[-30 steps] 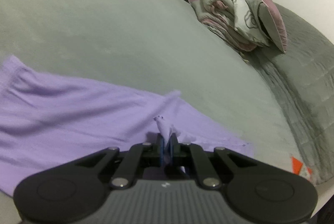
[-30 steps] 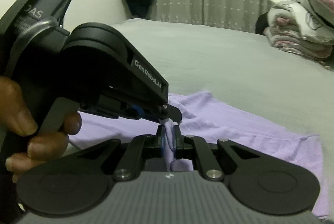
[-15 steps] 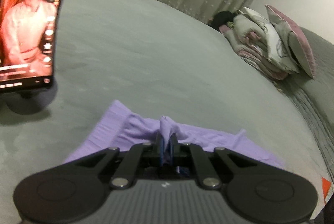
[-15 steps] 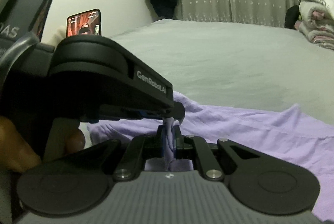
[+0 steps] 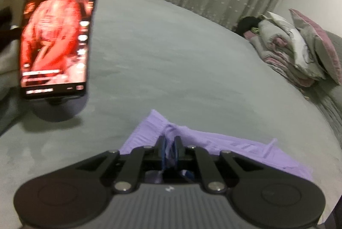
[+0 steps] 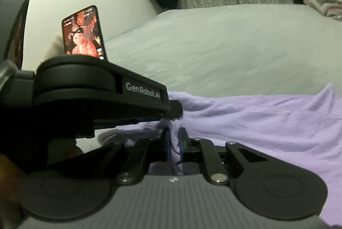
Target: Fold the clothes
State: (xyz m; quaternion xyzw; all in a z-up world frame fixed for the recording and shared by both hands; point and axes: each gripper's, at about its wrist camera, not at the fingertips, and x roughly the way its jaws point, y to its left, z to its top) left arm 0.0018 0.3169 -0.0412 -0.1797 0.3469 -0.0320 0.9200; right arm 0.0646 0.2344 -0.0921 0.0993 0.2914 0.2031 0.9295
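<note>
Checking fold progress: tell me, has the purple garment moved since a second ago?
Yes. The purple garment was drawn toward the phone, absent from the left view earlier.

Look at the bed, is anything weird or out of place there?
A phone stands propped upright on the grey bed, playing a video, an odd thing beside folding work. The purple garment lies bunched and wrinkled, not flat, with folds caught in both grippers.

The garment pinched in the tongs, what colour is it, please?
Plain lilac garment, with no print; the right wrist view shows it best.
</note>
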